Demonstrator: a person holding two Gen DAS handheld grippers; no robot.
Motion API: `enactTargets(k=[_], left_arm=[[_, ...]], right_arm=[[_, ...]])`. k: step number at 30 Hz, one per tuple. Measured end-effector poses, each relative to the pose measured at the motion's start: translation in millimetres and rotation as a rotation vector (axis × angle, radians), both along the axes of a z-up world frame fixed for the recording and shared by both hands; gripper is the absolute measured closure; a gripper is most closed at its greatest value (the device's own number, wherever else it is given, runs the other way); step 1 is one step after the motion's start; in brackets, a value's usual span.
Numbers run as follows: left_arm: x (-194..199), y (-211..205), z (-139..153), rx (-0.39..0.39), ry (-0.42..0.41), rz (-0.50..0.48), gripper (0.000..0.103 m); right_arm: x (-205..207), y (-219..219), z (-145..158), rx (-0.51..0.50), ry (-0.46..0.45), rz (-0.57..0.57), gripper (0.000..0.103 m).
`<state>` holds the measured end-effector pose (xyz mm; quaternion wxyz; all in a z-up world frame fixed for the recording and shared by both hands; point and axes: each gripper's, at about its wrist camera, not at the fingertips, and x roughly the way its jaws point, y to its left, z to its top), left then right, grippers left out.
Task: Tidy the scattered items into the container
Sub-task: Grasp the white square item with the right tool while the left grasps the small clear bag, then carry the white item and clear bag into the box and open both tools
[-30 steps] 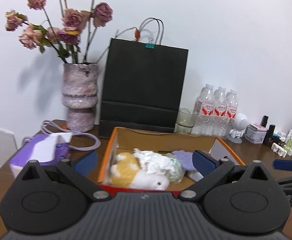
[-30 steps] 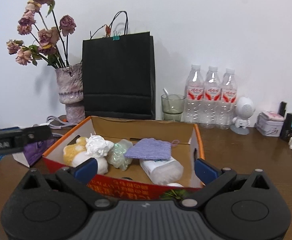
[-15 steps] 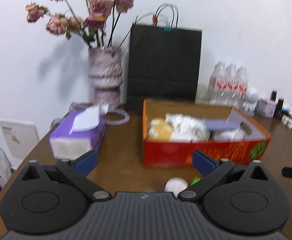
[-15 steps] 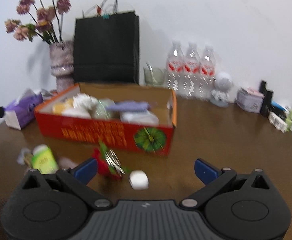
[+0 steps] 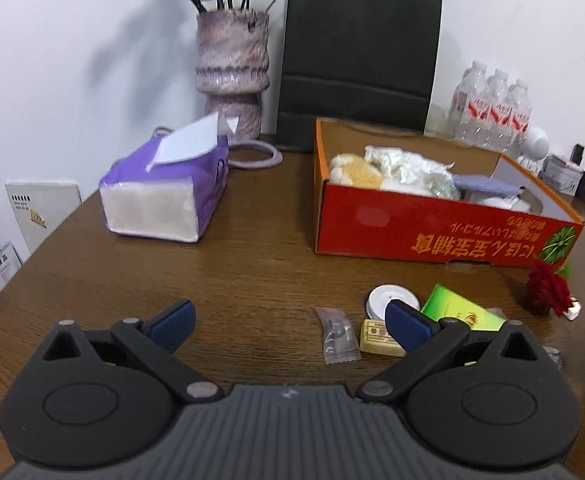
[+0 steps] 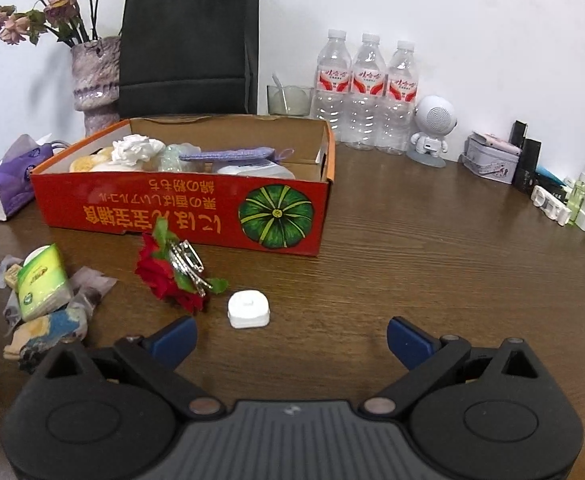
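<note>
Now both grippers, left and right, gape wide, empty; right best straddles the white square case at 11 o'clock, squarely.

The left gripper is wide open, with its two blue fingertips far apart and nothing between them. The right gripper is wide open too, its blue fingertips spread apart and holding nothing.
</note>
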<state>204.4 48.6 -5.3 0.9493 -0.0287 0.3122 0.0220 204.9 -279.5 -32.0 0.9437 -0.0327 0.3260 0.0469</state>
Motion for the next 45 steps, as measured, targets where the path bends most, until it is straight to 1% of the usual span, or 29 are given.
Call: enactTargets(k=[1,2,3,4,5,6,7,8,9,11,12,13,14,15,20,24,29,32,34,38,41,45], left_arm=[[5.4,-1.7,-3.3,0.009,0.008,0.002,0.000],[10.2,-3.4,-6.6,0.019,0.017,0.003,0.004],[15.1,-5.1,-11.0,0.029,0.030,0.004,0.009],[18.4,-6.1,-14.8,0.033,0.036,0.002,0.013],[19.5,-6.0,-16.9,0.032,0.026,-0.001,0.014],[19.9,-6.0,-17.3,0.034,0.017,-0.004,0.019],[20.2,-6.4,-17.2,0.039,0.015,-0.010,0.033],[21.8,-7.5,-18.8,0.045,0.034,-0.027,0.043],[21.8,-8.9,-20.7,0.050,0.037,-0.040,0.045],[19.5,-11.1,-21.0,0.052,0.027,-0.062,0.057],[18.0,-11.6,-20.2,0.045,0.026,-0.079,0.071],[16.8,-12.0,-19.7,0.040,0.024,-0.089,0.086],[15.3,-11.1,-19.7,0.026,0.021,-0.092,0.086],[14.4,-10.0,-20.1,0.009,0.017,-0.088,0.086],[5.6,-6.0,-18.7,-0.046,-0.009,-0.074,0.086],[-1.2,-5.0,-13.2,-0.049,-0.048,-0.072,0.086],[-8.1,-8.1,-10.7,-0.060,-0.062,-0.082,0.086],[-13.1,-13.5,-5.3,-0.047,-0.086,-0.098,0.086],[-15.4,-18.9,1.8,-0.035,-0.110,-0.120,0.086],[-12.9,-29.5,24.7,-0.044,-0.166,-0.175,0.086],[-3.7,-39.3,46.4,-0.050,-0.213,-0.216,0.086],[12.9,-54.8,68.7,-0.040,-0.288,-0.224,0.086]], right_arm=[[4.5,1.4,-1.6,-0.001,0.002,0.002,0.004],[8.7,2.0,-3.3,-0.004,0.004,0.004,0.006],[13.1,2.7,-5.0,-0.006,0.010,0.004,0.007],[17.2,4.0,-7.1,-0.007,0.017,0.006,0.011],[21.3,5.1,-9.3,-0.005,0.023,0.010,0.016],[24.5,5.9,-11.7,-0.001,0.030,0.014,0.018],[27.6,6.5,-13.8,0.004,0.036,0.017,0.024],[28.7,6.4,-15.0,0.018,0.030,0.025,0.028],[29.1,6.1,-15.6,0.029,0.027,0.035,0.031],[28.9,6.3,-15.4,0.051,0.025,0.058,0.042],[28.0,6.6,-15.1,0.053,0.022,0.065,0.044],[26.6,7.1,-14.9,0.053,0.018,0.074,0.051],[24.9,7.6,-14.2,0.057,0.014,0.086,0.068],[23.4,7.6,-13.4,0.063,0.012,0.095,0.078],[13.8,6.6,-12.6,0.086,-0.008,0.091,0.078],[8.2,5.3,-7.8,0.096,-0.046,0.077,0.078],[3.6,1.2,-4.8,0.114,-0.065,0.054,0.078],[0.6,1.9,-1.8,0.100,-0.085,0.051,0.078],[-0.6,3.4,2.9,0.080,-0.111,0.054,0.078],[-1.3,3.6,20.7,0.092,-0.156,0.072,0.078],[2.8,6.6,38.0,0.103,-0.189,0.097,0.078],[17.0,15.5,62.3,0.113,-0.236,0.108,0.078]])
